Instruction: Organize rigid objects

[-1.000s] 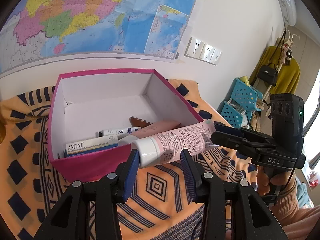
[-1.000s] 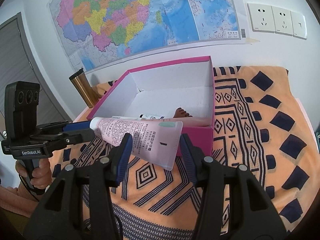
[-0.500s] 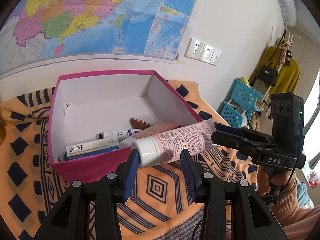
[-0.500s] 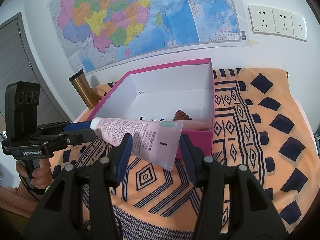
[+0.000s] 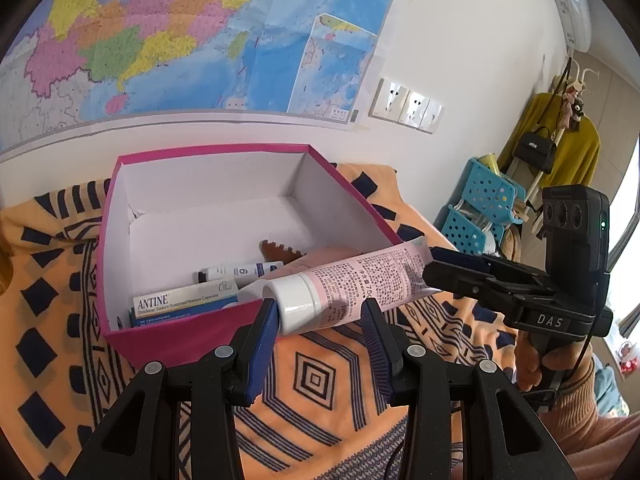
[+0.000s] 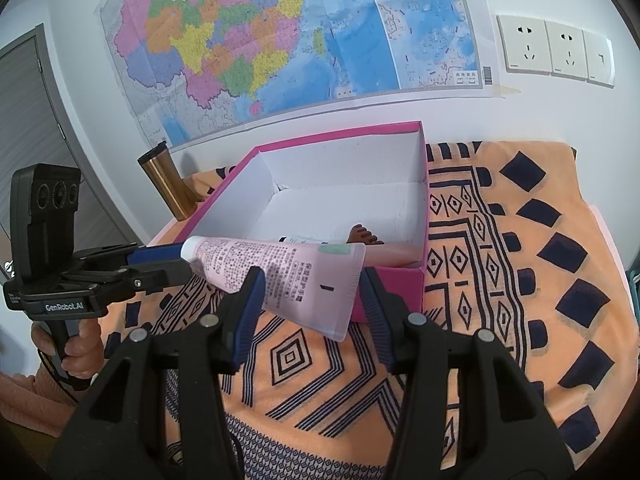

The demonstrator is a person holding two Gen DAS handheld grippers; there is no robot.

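Note:
A pink tube with a white cap [image 5: 352, 284] [image 6: 280, 276] is held level between both grippers, just in front of the pink box's near wall. My left gripper [image 5: 320, 312] is shut on its cap end. My right gripper [image 6: 312, 292] is shut on its flat crimped end. The pink box [image 5: 180, 332] [image 6: 424, 276], white inside, holds a white and blue ANTINE carton [image 5: 184, 304], a small white tube [image 5: 240, 270], a brown comb [image 5: 280, 250] and a peach tube [image 5: 328, 256].
The box stands on an orange cloth with dark blue patterns [image 5: 320, 376] [image 6: 520, 280]. A gold flask [image 6: 168, 184] stands left of the box by the wall. Blue baskets [image 5: 480, 208] stand to the right, beyond the cloth. A map hangs on the wall.
Both grippers and the tube have moved slightly towards the box; the box sits a little lower in both views. The grip is unchanged.

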